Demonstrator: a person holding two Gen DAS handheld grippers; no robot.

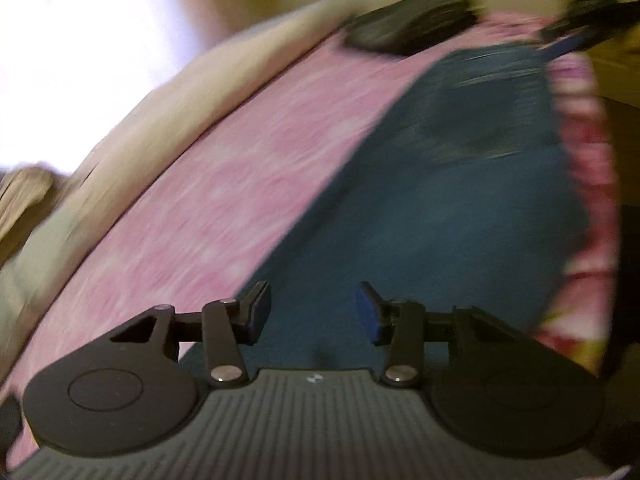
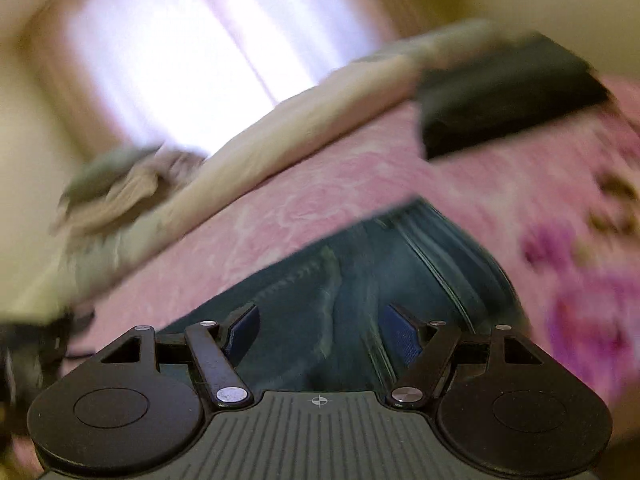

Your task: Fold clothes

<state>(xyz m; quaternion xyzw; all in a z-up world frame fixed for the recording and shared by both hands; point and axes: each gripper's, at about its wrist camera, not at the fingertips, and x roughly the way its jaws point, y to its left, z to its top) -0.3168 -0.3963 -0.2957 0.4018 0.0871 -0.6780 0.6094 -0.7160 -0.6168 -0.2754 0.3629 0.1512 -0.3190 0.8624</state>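
A pair of blue denim jeans [image 1: 460, 184] lies spread flat on a pink patterned bed cover [image 1: 240, 168]. The picture from each wrist is smeared and blurry, so small things are hard to see.

In the left wrist view, the left gripper [image 1: 314, 312] hangs over the near part of the jeans. Its two black fingers with blue pads [image 1: 259, 312] are spread apart, and there is nothing between them. The pads do not press on the cloth. Far off at the top right, the right gripper [image 1: 568, 36] shows as a dark blurry shape with a bit of blue, near the far end of the jeans.

In the right wrist view, the right gripper [image 2: 320, 332] is over the jeans [image 2: 340, 280] where the seams and stitching show. Its fingers stand wide apart, with only flat denim seen in the gap. They pinch nothing.

A flat black folded thing [image 2: 508, 96] lies on the pink cover past the jeans. A long cream pillow [image 2: 280, 136] runs along the far edge of the bed. A crumpled beige cloth [image 2: 132, 184] sits at the end of it. Behind all this is a bright window with pale curtains [image 2: 180, 52]
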